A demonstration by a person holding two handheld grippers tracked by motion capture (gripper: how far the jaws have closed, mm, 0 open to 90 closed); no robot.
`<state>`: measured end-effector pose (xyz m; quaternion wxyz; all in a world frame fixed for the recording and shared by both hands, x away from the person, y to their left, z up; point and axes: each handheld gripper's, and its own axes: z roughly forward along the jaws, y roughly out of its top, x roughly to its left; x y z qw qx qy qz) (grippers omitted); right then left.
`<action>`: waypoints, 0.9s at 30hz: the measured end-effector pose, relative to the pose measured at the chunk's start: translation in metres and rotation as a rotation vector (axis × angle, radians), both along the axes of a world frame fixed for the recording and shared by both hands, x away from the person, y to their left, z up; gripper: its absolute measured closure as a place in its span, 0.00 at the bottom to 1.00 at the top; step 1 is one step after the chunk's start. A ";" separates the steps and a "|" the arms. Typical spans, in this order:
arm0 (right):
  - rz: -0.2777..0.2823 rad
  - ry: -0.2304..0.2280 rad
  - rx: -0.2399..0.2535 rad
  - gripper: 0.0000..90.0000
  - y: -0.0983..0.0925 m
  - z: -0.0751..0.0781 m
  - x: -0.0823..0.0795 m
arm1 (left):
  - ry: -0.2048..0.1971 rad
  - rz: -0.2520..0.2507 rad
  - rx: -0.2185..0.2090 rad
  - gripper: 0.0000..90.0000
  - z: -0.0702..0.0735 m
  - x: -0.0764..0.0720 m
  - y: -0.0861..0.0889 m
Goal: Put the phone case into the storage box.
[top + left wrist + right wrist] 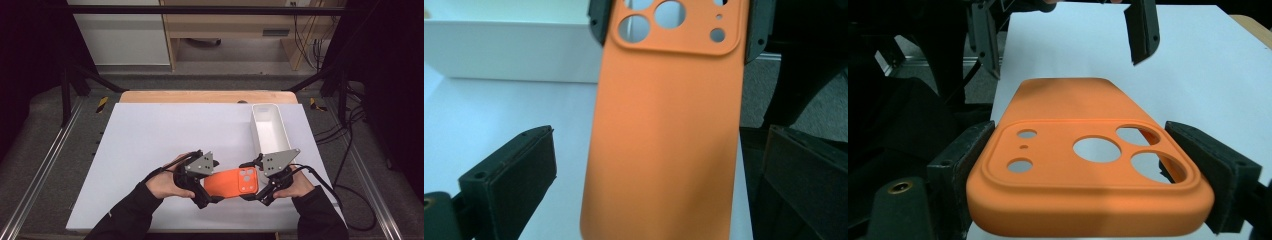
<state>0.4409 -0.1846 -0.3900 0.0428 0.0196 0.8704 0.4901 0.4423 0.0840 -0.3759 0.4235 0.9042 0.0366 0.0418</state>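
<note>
An orange phone case (230, 182) with several camera holes hangs level just above the white sheet. My right gripper (252, 181) is shut on its camera-hole end, one pad pressed on each long side (1080, 130). In the right gripper view the case (1083, 165) reaches away toward my left gripper (1063, 37). My left gripper (209, 184) stands open around the plain end, its jaws wide on either side and clear of the edges. In the left gripper view the case (664, 125) lies between my left gripper (659, 135) jaws, with the right gripper (678, 22) clamped at the far end.
A long white bin (270, 127) stands on the sheet just behind my right hand, open side up, and its wall (509, 50) is close by. The white sheet (150, 140) covers the table; dark frame rails run along both sides.
</note>
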 end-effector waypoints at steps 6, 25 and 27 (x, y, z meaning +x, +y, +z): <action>-0.015 -0.005 -0.032 0.18 -0.004 0.006 0.001 | 0.023 0.031 -0.009 0.00 -0.004 0.002 0.011; 0.003 -0.002 -0.172 0.18 0.007 0.024 0.003 | 0.060 0.058 0.046 0.00 -0.016 0.005 0.019; 0.005 -0.004 -0.182 0.18 0.009 0.026 0.003 | 0.062 0.059 0.057 0.00 -0.016 0.005 0.019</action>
